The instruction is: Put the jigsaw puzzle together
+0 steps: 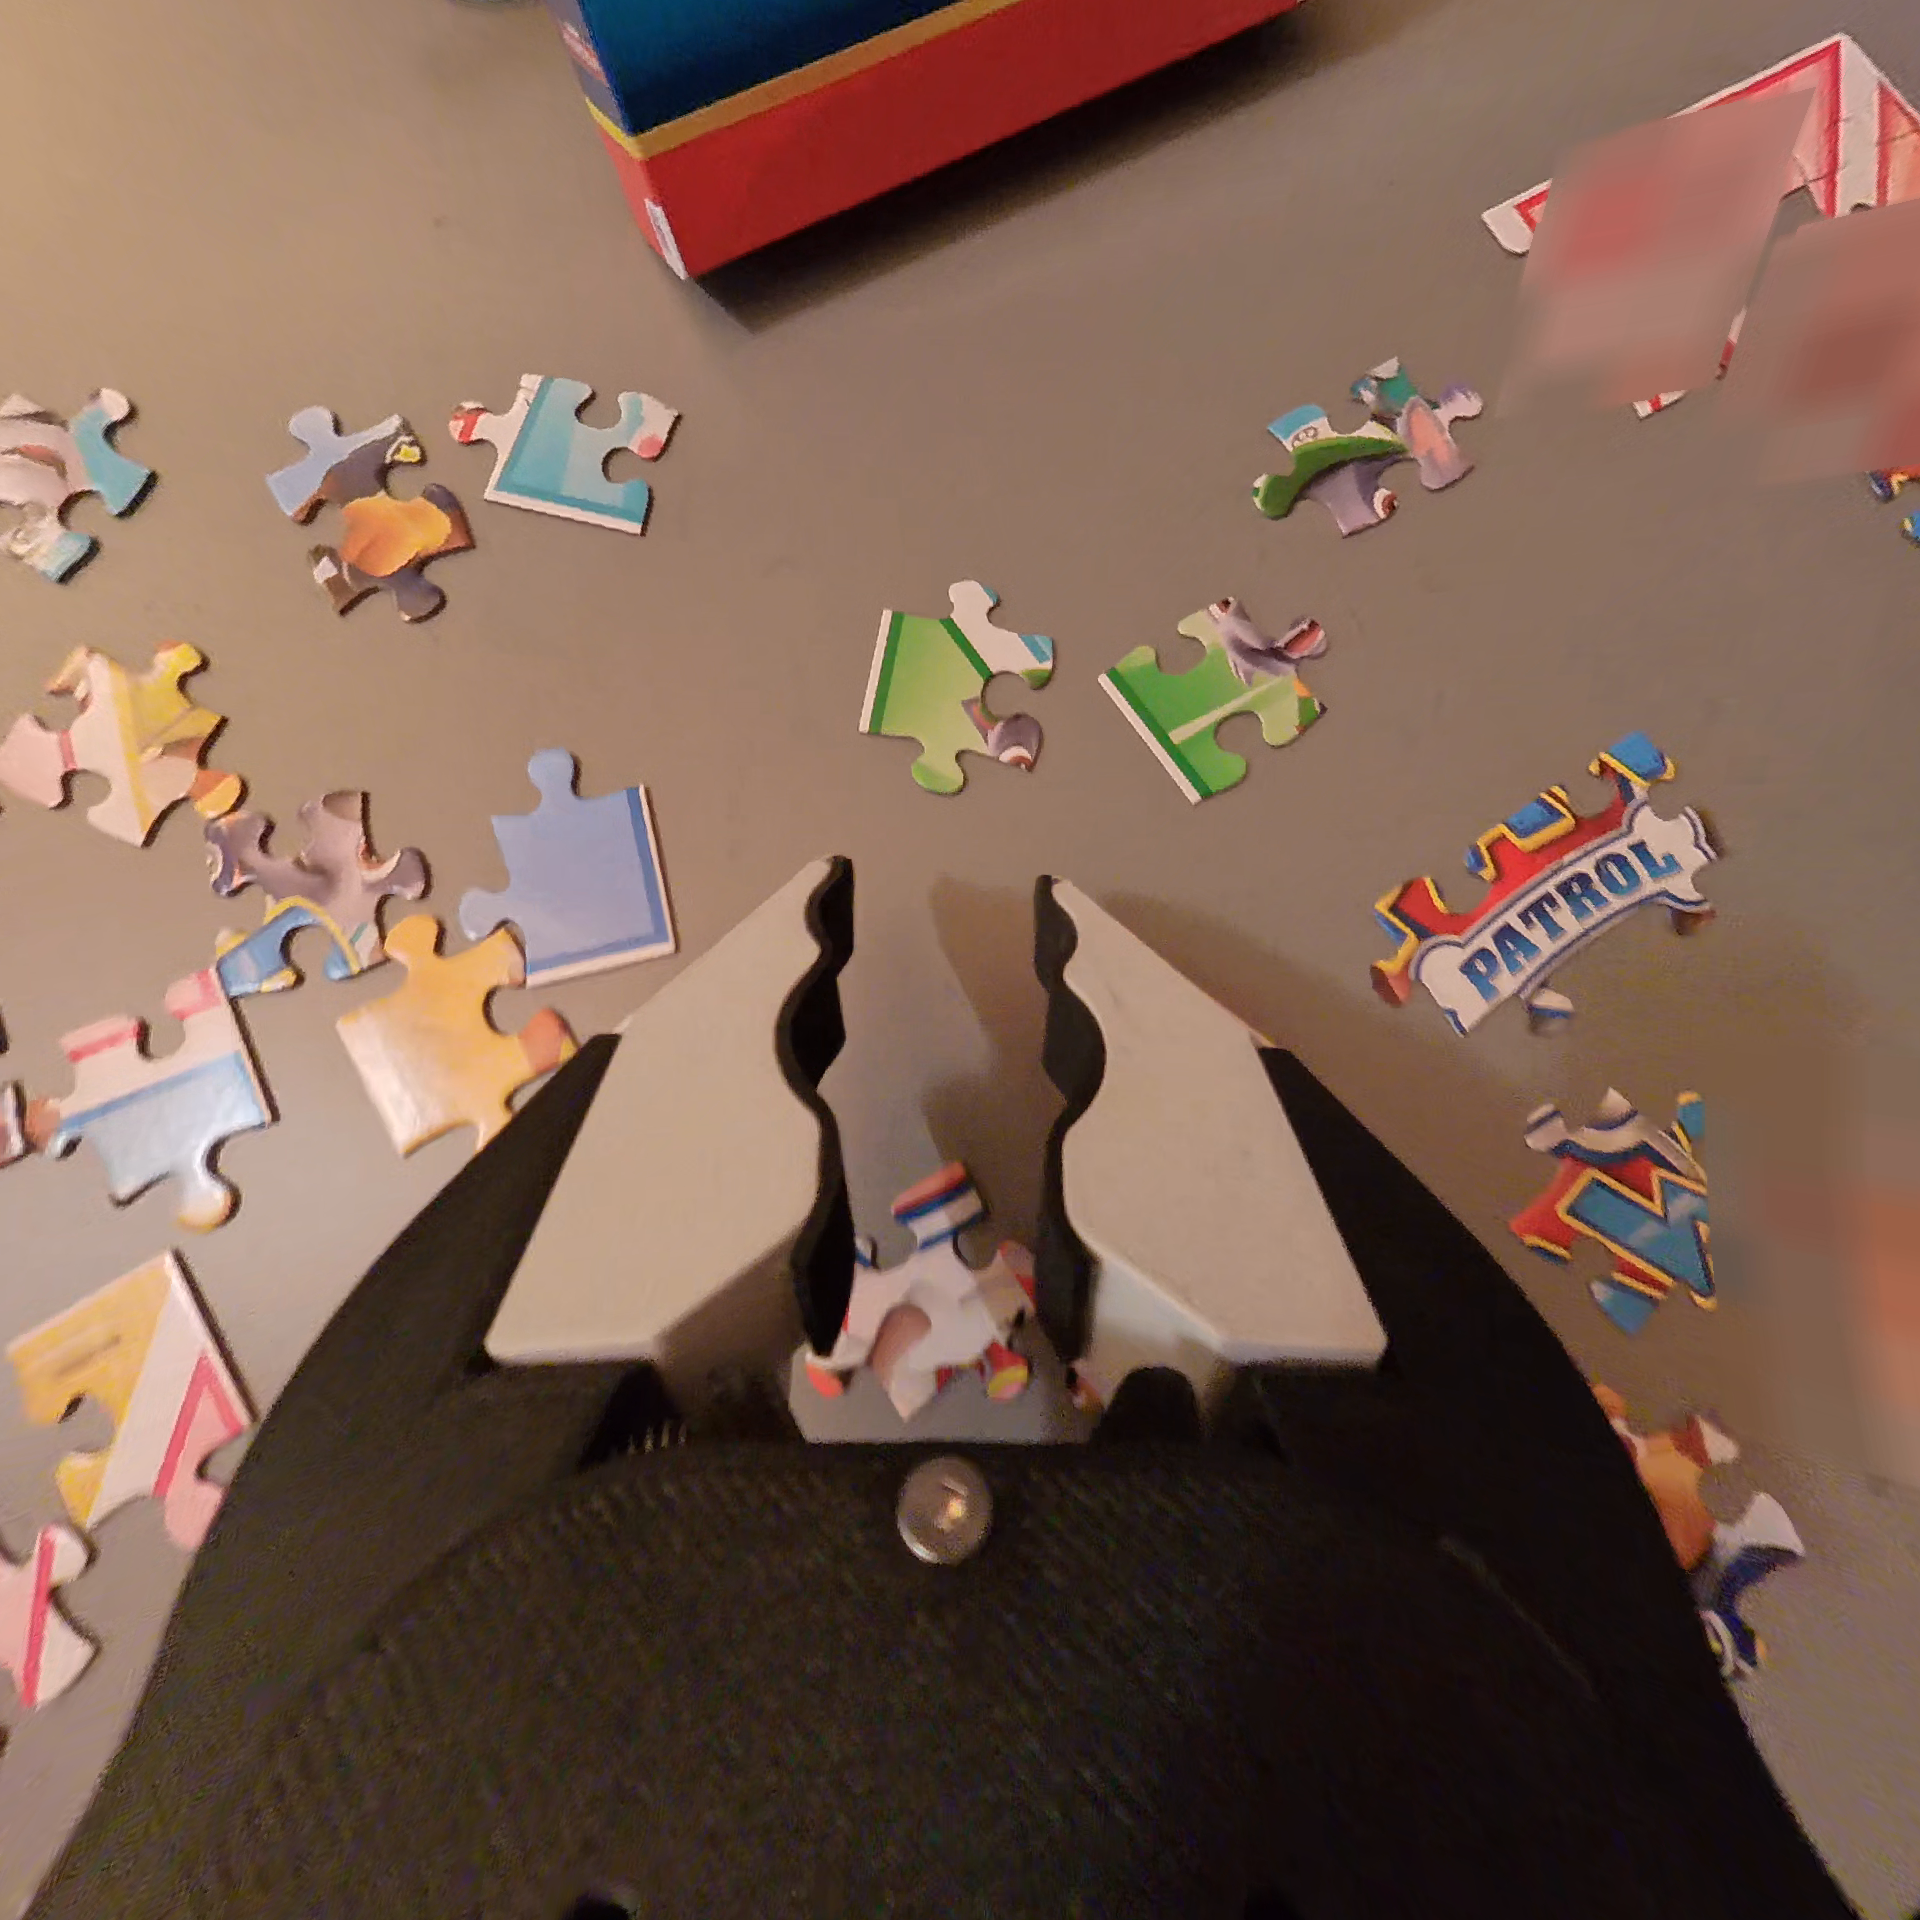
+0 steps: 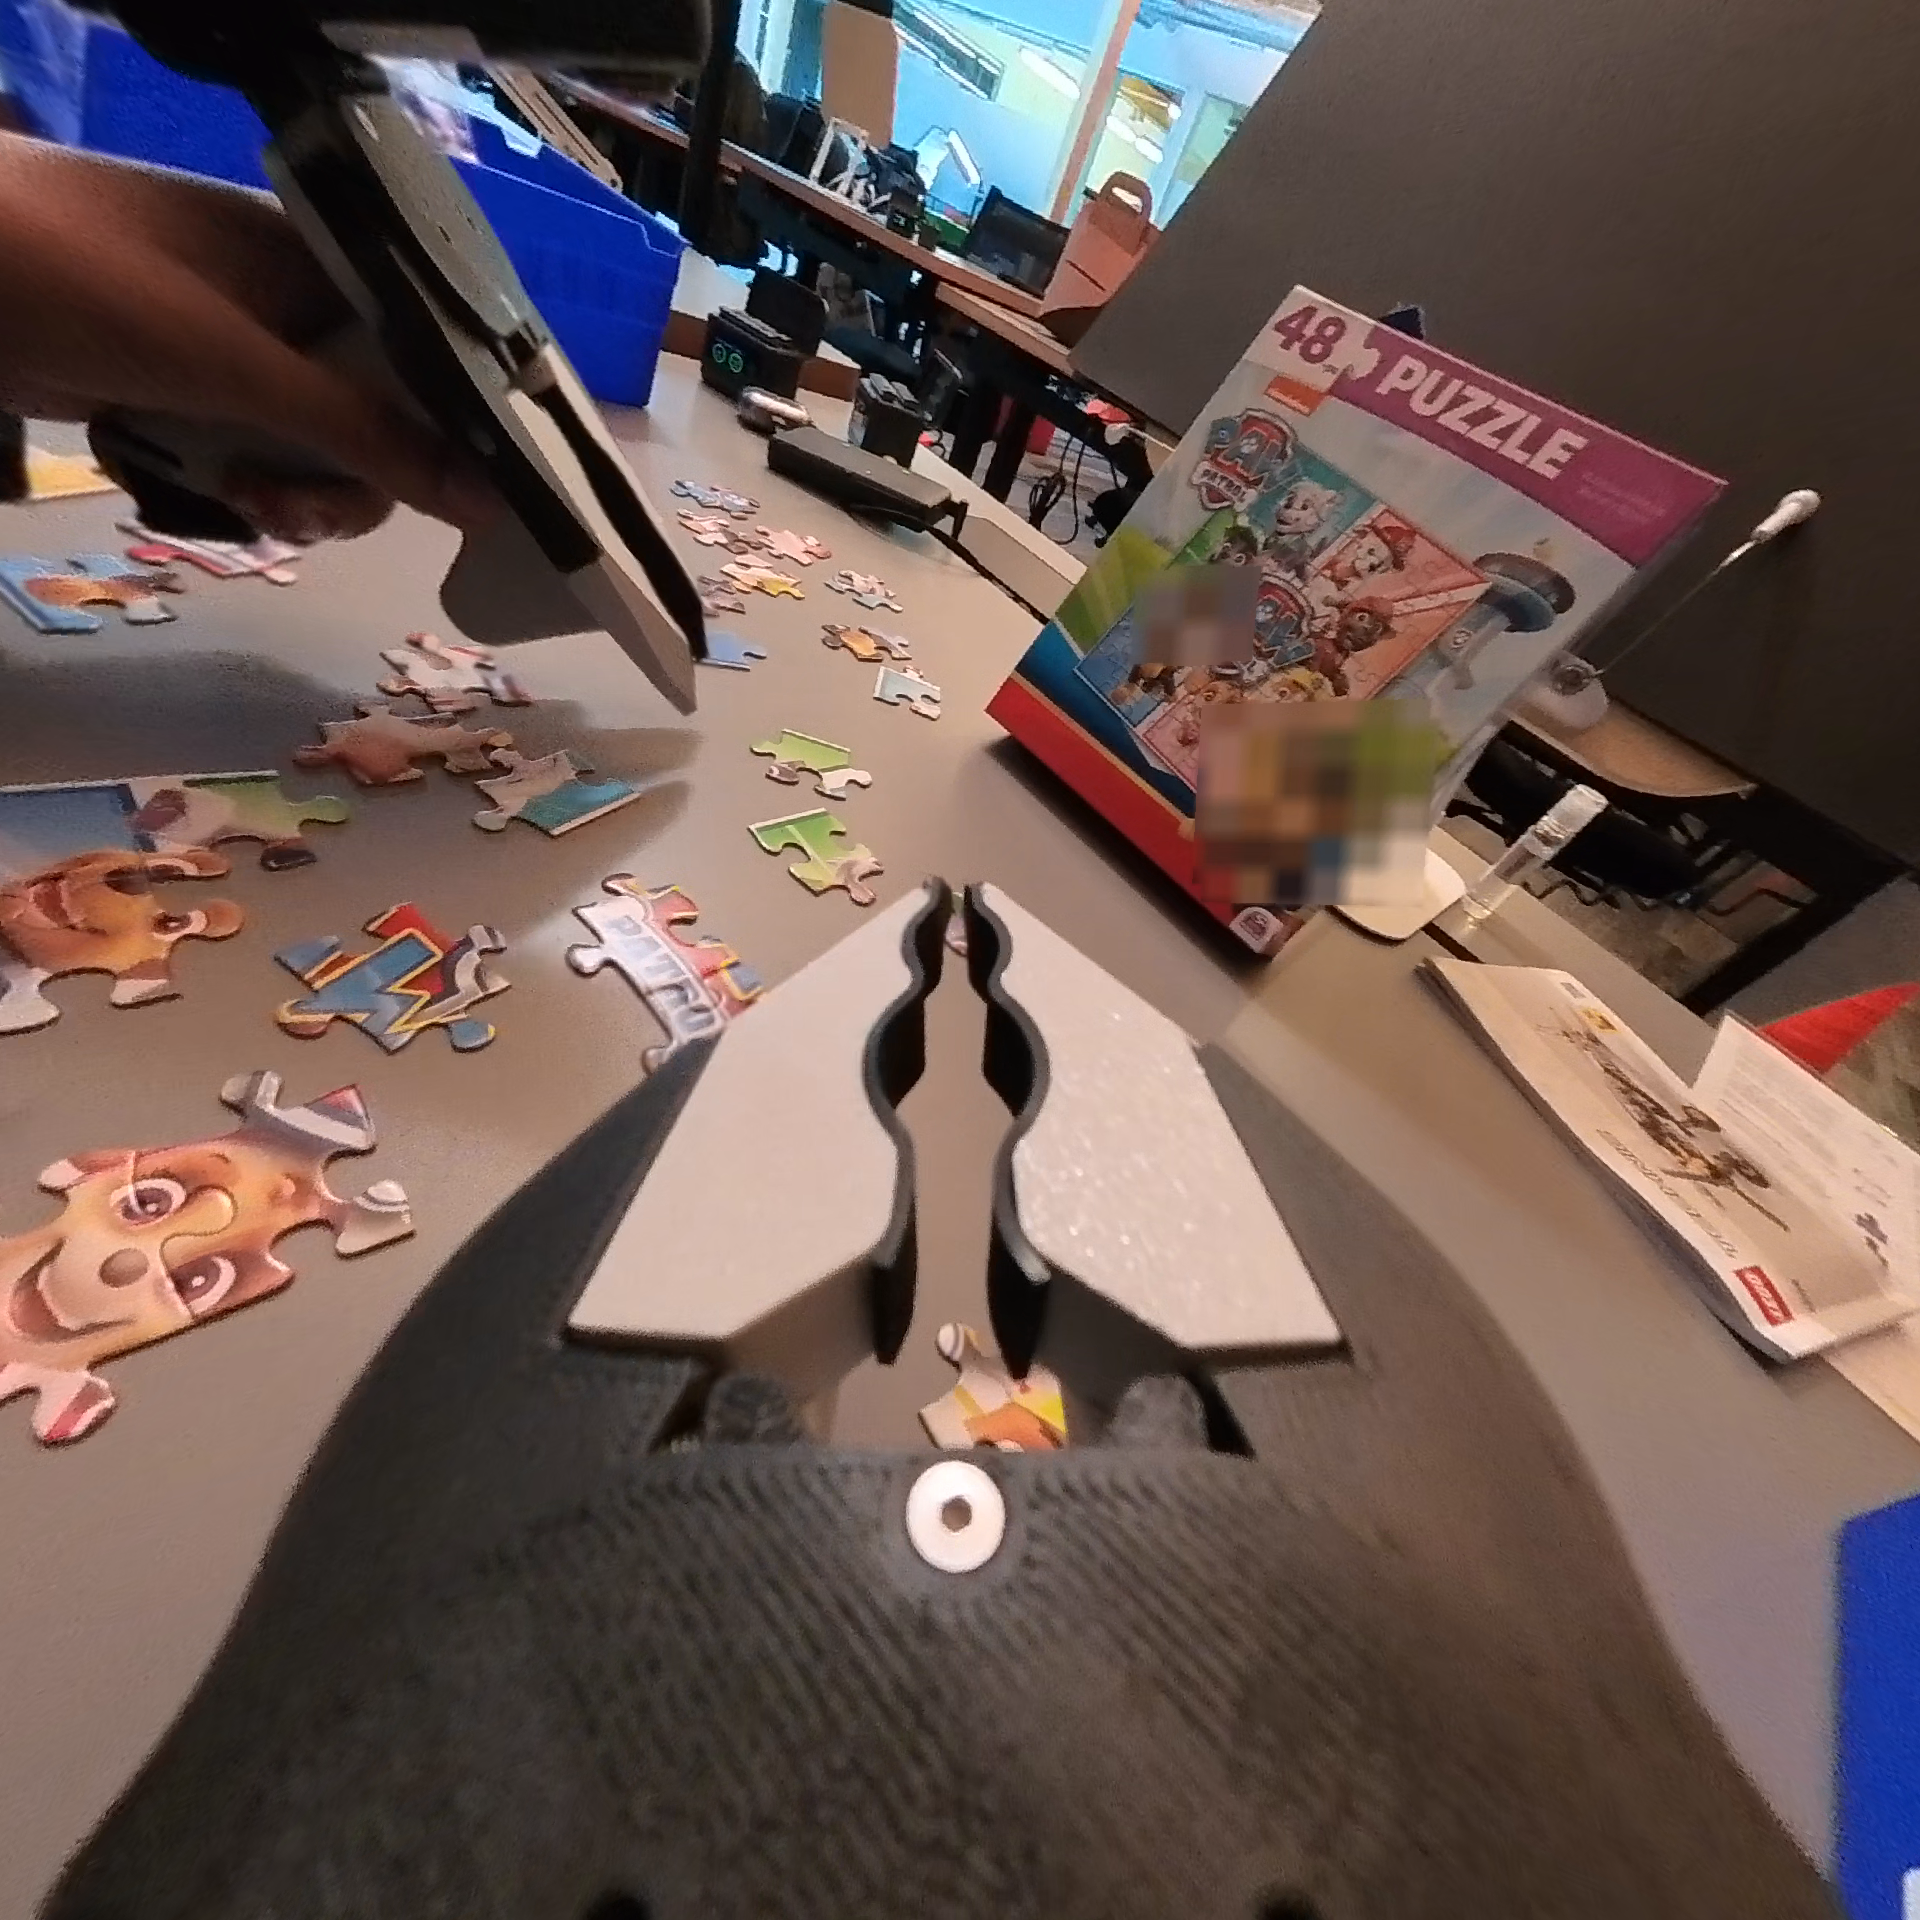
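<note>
Left wrist view: left gripper (image 1: 943, 883) hovers over bare grey table (image 1: 935, 436), jaws apart, nothing between them; two green puzzle pieces (image 1: 951, 691) lie just ahead. Pieces look thin, light, stiff card; best pinched at an edge. Right wrist view: right gripper (image 2: 956, 904) jaws nearly together, contents cannot tell; puzzle box (image 2: 1351, 623) stands beyond.
</note>
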The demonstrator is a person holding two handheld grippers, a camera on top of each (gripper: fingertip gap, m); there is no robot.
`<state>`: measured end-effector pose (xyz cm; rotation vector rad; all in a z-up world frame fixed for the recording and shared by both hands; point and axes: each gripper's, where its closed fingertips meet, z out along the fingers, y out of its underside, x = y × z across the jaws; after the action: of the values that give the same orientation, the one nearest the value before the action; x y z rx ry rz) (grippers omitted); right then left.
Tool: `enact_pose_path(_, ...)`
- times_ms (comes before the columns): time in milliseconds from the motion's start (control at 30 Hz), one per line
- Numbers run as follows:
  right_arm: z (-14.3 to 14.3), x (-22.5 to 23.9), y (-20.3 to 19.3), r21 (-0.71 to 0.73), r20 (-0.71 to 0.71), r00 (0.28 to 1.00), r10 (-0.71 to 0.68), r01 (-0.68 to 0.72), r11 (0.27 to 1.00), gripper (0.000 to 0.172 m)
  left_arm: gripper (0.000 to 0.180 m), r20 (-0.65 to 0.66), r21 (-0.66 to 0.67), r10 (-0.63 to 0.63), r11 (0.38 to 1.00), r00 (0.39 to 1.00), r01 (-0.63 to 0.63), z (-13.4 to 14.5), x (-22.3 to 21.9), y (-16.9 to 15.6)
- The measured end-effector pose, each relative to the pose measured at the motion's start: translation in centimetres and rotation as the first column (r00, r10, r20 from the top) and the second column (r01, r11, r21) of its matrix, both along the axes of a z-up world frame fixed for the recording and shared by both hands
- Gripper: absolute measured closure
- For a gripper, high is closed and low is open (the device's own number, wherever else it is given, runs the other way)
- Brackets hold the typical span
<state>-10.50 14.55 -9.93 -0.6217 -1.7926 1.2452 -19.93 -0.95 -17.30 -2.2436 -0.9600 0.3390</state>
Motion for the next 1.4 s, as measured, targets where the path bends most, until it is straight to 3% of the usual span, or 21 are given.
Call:
enact_pose_path(200, -0.3, -0.6, 0.5, 0.02, 0.0, 0.999, -0.045, 0.045, 0.999, 0.172, 0.157, 0.005, -0.04, -0.049, 0.998, 0.999, 0.049, -1.4, -1.7, 1.3)
enact_pose_path(367, -0.4, -1.1, 0.6, 0.007, 0.011, 0.999, -0.047, 0.047, 0.999, 0.172, 0.18, 0.011, -0.077, -0.084, 0.993, 0.996, 0.084, -2.0, -2.1, 1.8)
enact_pose_path(1067, -0.8, -1.4, 0.7, 0.007, 0.028, 0.999, -0.042, 0.042, 0.999, 0.172, 0.18, 0.02, -0.064, -0.116, 0.991, 0.993, 0.117, -1.4, -2.3, 2.2)
enact_pose_path(1200, -0.7, -1.4, 0.7, 0.002, 0.028, 0.999, -0.038, 0.038, 0.999, 0.172, 0.166, 0.062, -0.059, -0.111, 0.992, 0.992, 0.114, -2.0, -2.1, 2.1)
enact_pose_path(1400, -0.6, -1.3, 0.6, 0.001, 0.026, 0.999, -0.035, 0.035, 0.999, 0.172, 0.166, 0.036, -0.052, -0.089, 0.994, 0.995, 0.091, -1.9, -2.7, 2.3)
